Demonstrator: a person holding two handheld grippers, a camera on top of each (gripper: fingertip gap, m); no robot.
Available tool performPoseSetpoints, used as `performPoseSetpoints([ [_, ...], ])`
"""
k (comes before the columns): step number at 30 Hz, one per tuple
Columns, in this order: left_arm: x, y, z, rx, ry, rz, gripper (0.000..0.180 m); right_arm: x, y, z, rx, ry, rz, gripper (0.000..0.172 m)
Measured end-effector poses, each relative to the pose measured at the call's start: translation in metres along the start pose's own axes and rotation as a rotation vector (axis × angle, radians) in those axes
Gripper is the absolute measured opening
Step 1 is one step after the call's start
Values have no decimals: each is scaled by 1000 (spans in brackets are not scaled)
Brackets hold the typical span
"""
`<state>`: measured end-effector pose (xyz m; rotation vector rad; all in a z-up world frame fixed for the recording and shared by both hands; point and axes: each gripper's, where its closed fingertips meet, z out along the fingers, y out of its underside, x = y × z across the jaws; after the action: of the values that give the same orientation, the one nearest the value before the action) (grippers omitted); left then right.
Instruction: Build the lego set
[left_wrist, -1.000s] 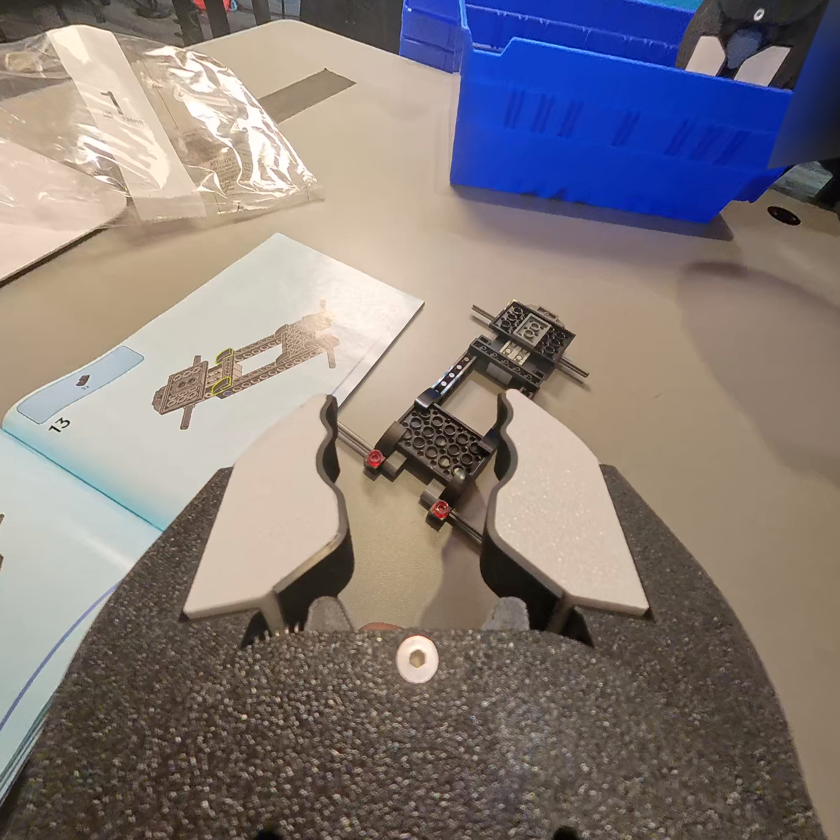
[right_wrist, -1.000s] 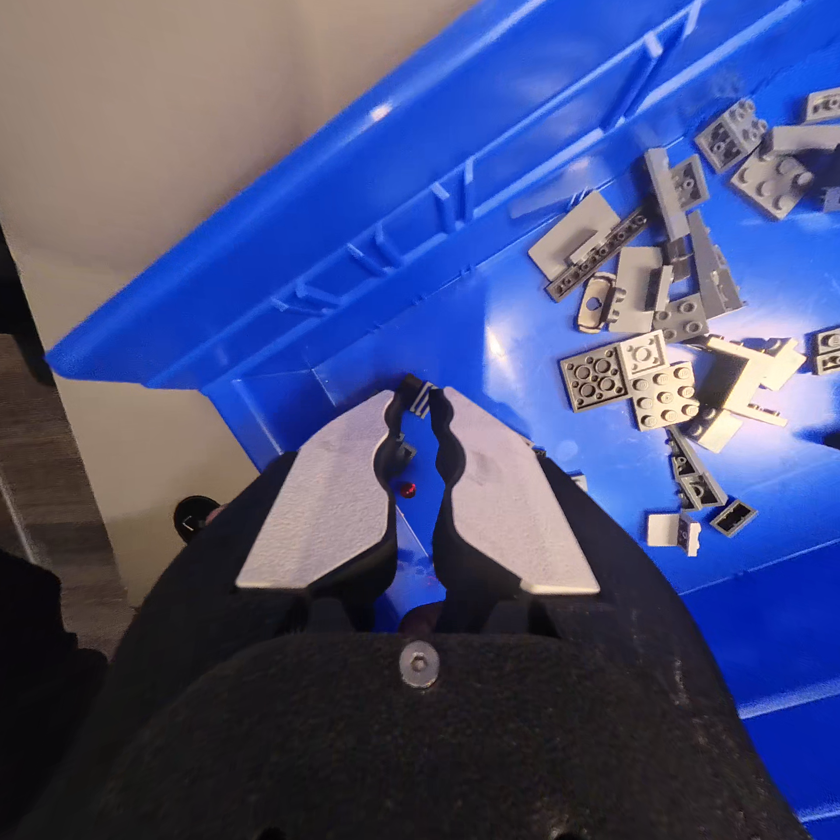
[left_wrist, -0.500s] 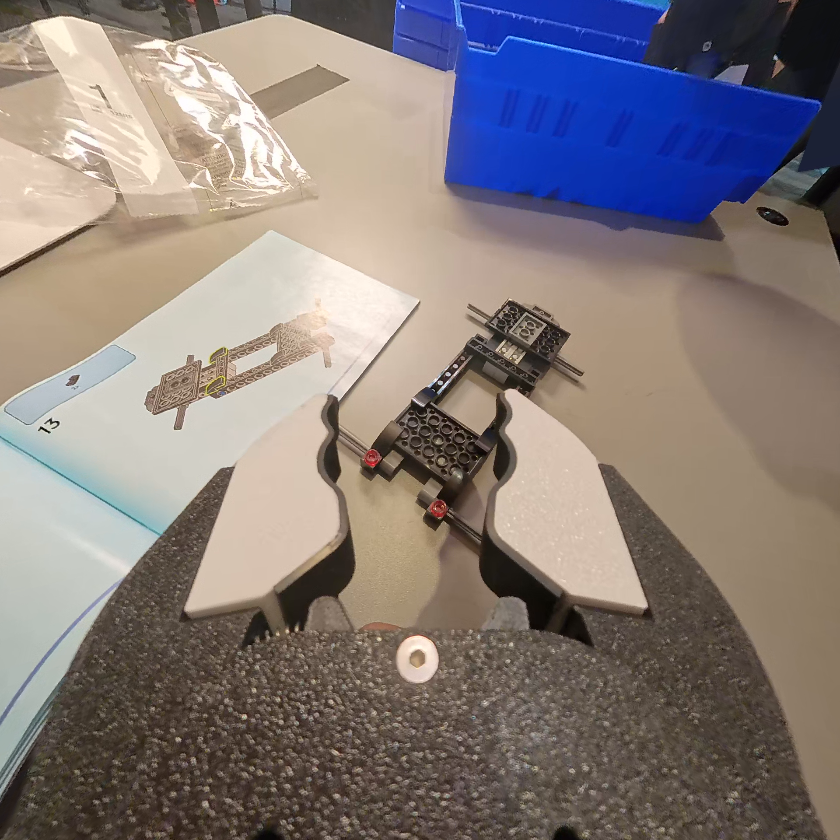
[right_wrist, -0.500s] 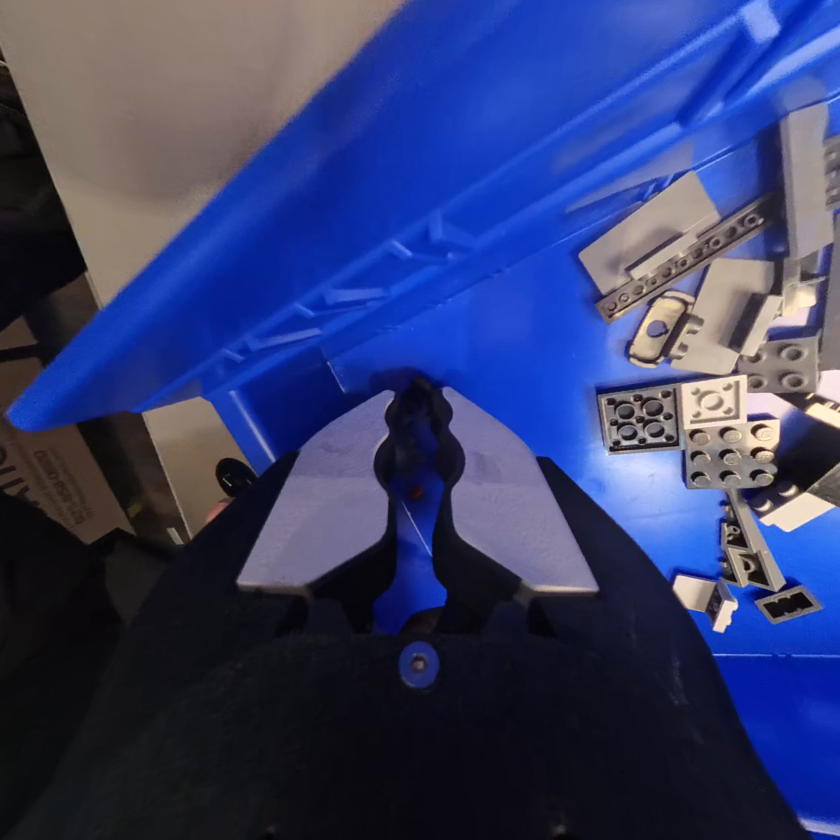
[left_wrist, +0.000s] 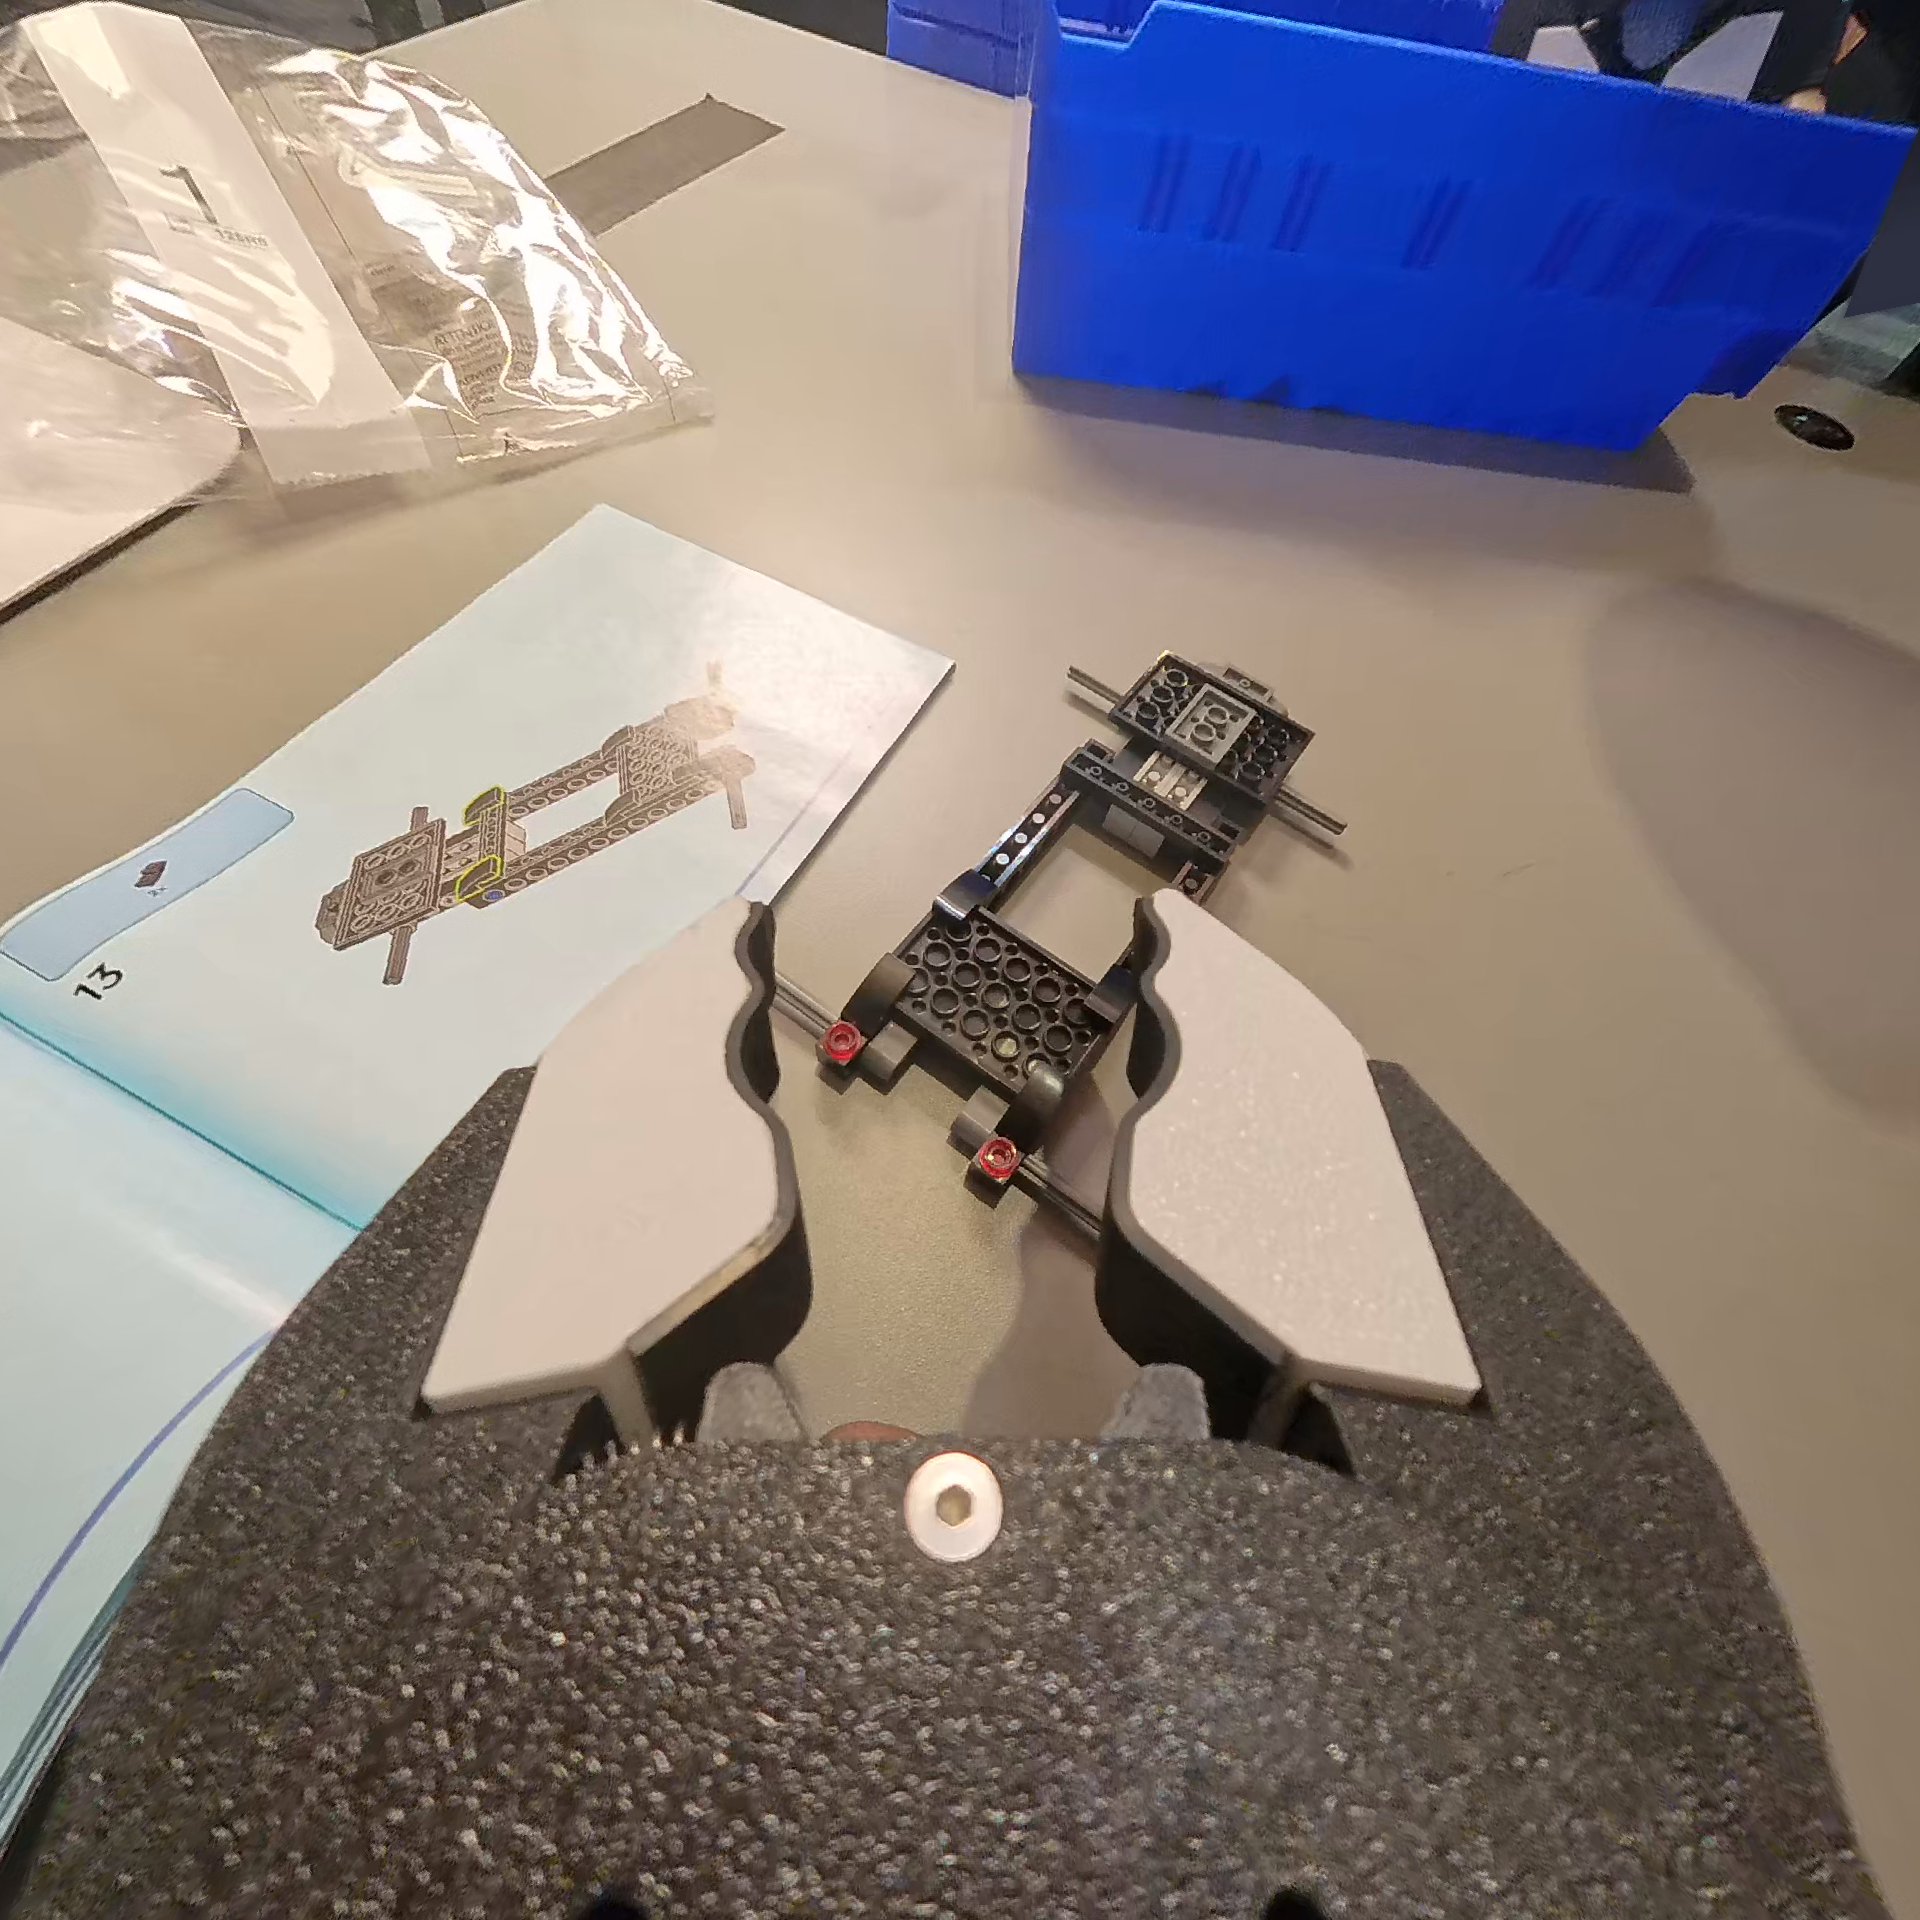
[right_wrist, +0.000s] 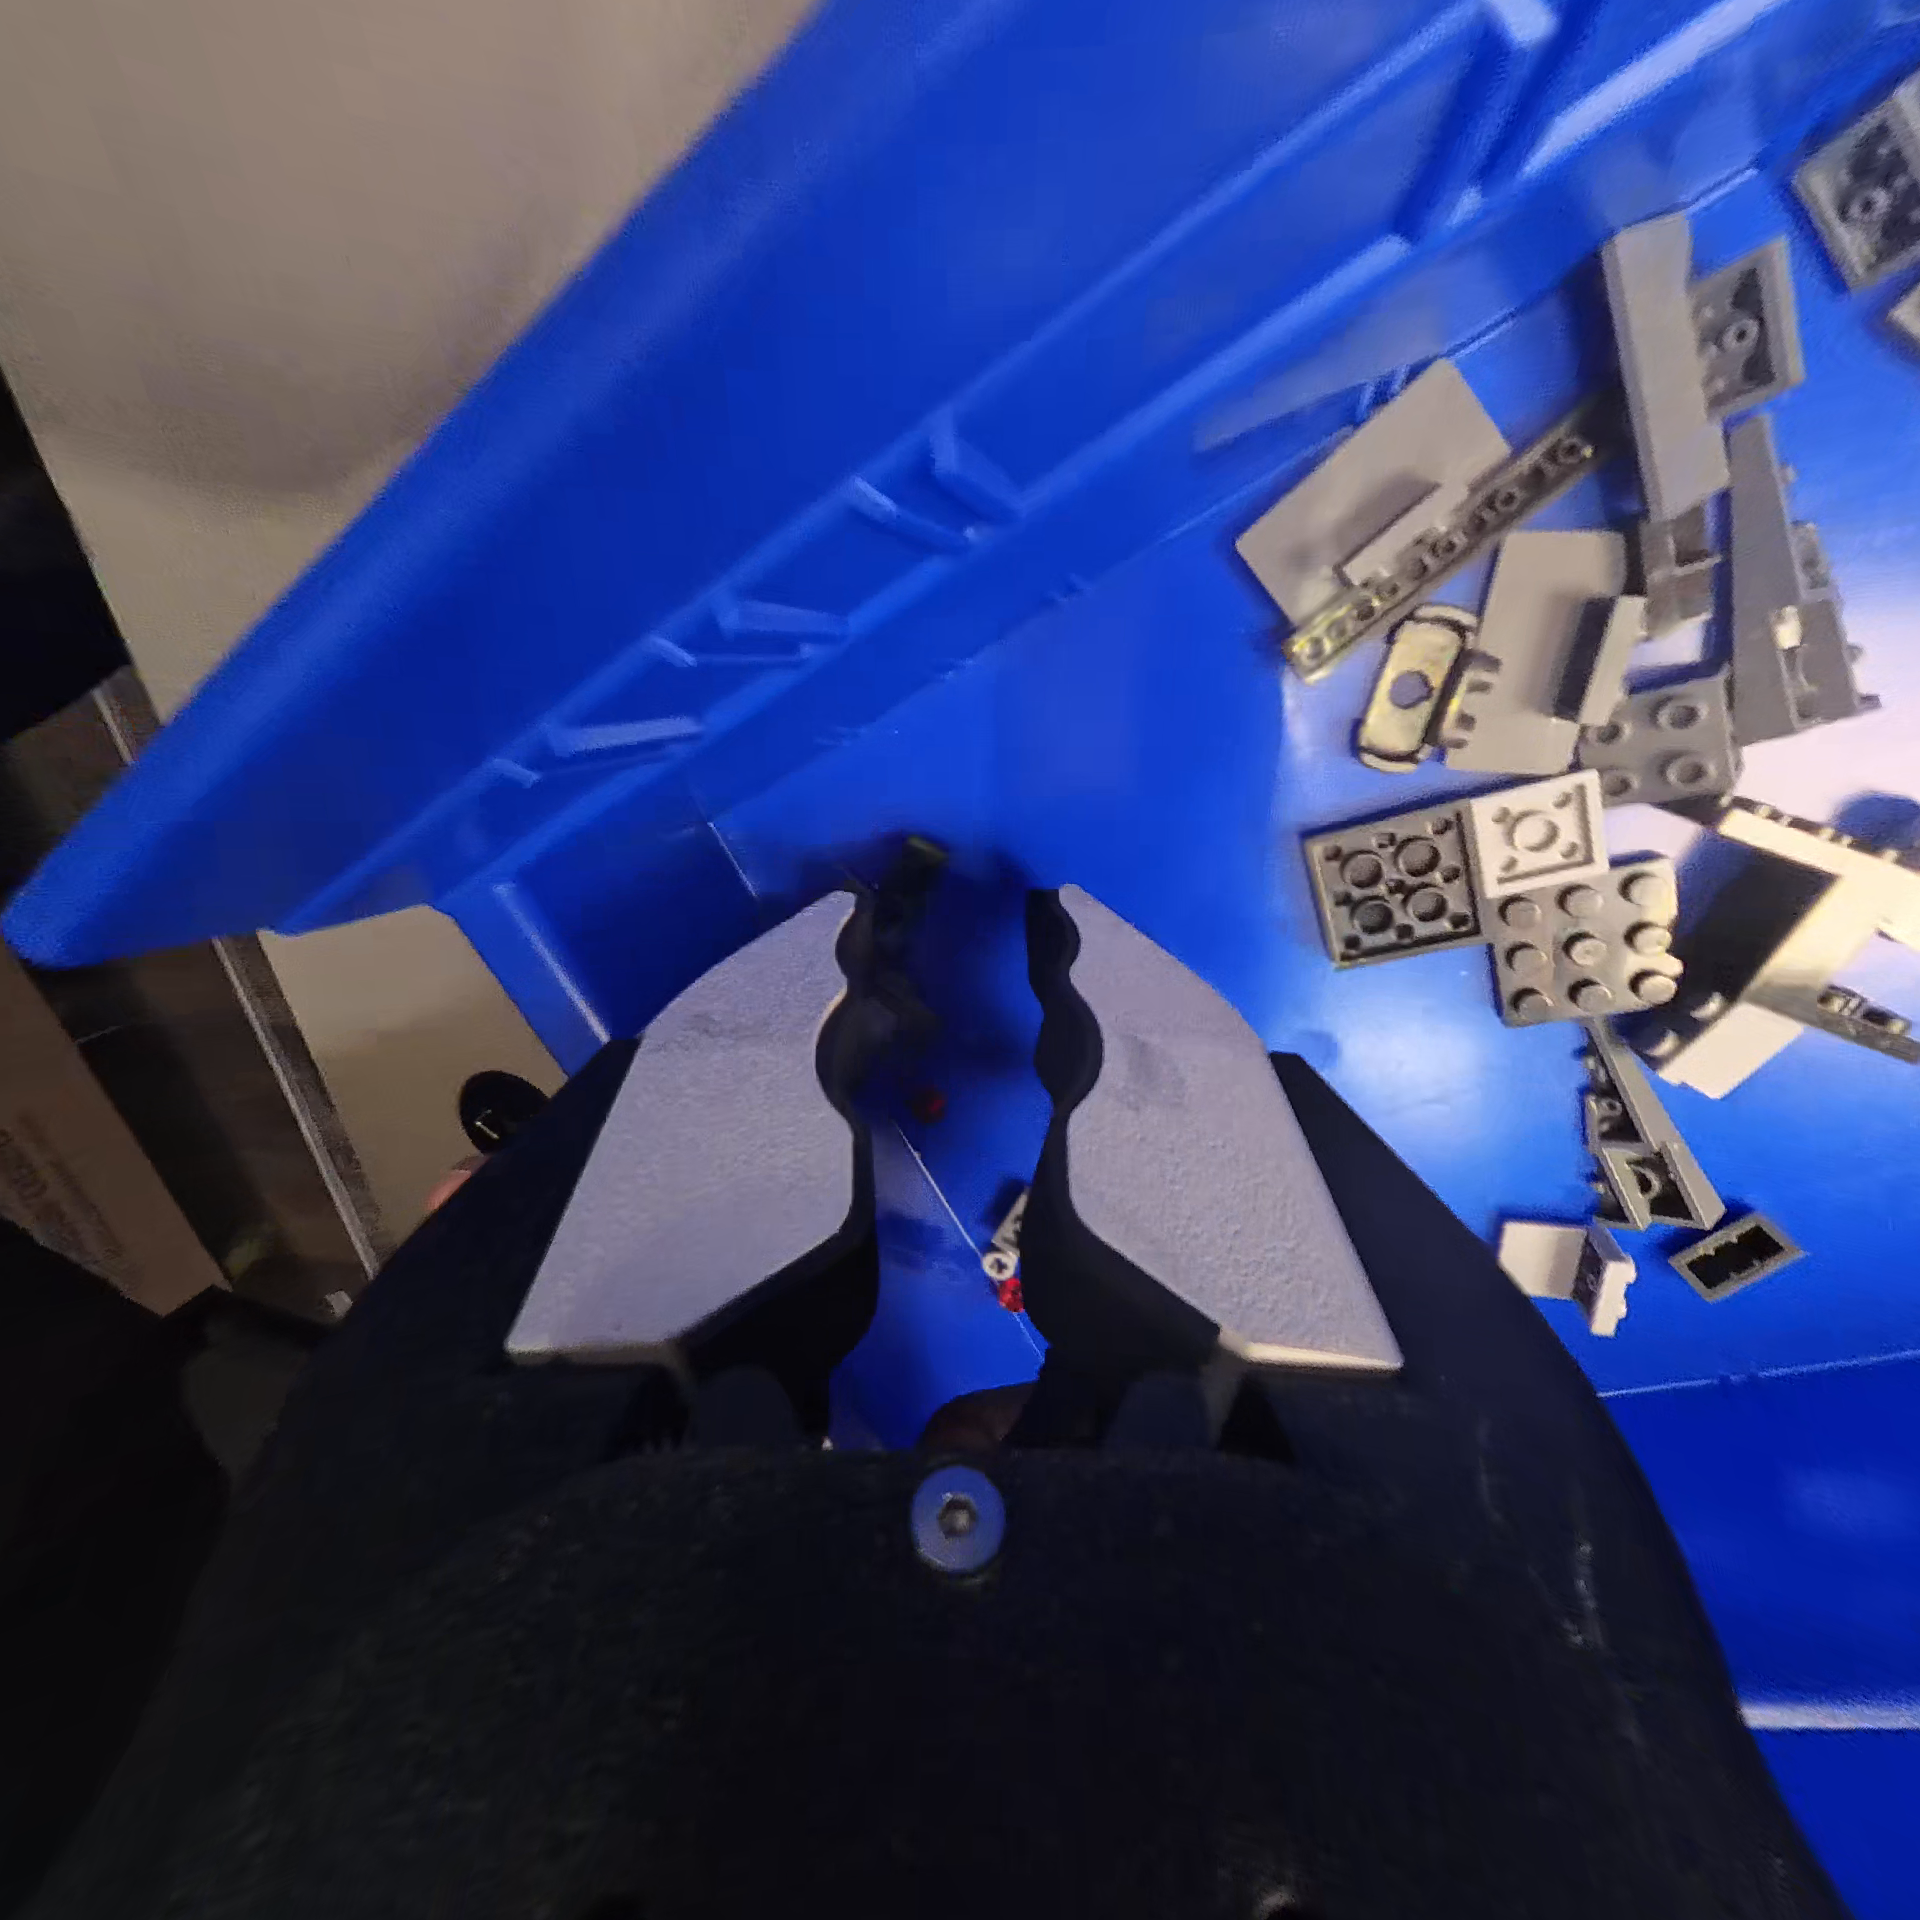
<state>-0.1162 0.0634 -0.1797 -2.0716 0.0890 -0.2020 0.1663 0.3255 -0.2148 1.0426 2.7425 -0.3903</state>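
Hovering over the grey desk, the left gripper has its fingers spread wide and pinches nothing; the near end of a black brick chassis lies on the desk between the tips, apart from the left finger, contact with the right one unclear; an open instruction booklet lies toward the desk's left edge, a clear plastic bag toward the far left corner, a blue bin toward the far right. Inside the blue bin, the right gripper has its fingers parted; a small dark piece, blurred, sits against the left pad, clear of the right; grey bricks lie scattered on the bin floor to the right.
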Motion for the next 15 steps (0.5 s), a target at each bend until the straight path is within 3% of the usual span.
performPoseSetpoints([
  [6,0,-1,-1,5,-1,-3,66,0,0,7,-56,78,63,32],
  [15,-1,-3,-3,27,-1,-4,65,6,5,9,-147,252,125,21],
])
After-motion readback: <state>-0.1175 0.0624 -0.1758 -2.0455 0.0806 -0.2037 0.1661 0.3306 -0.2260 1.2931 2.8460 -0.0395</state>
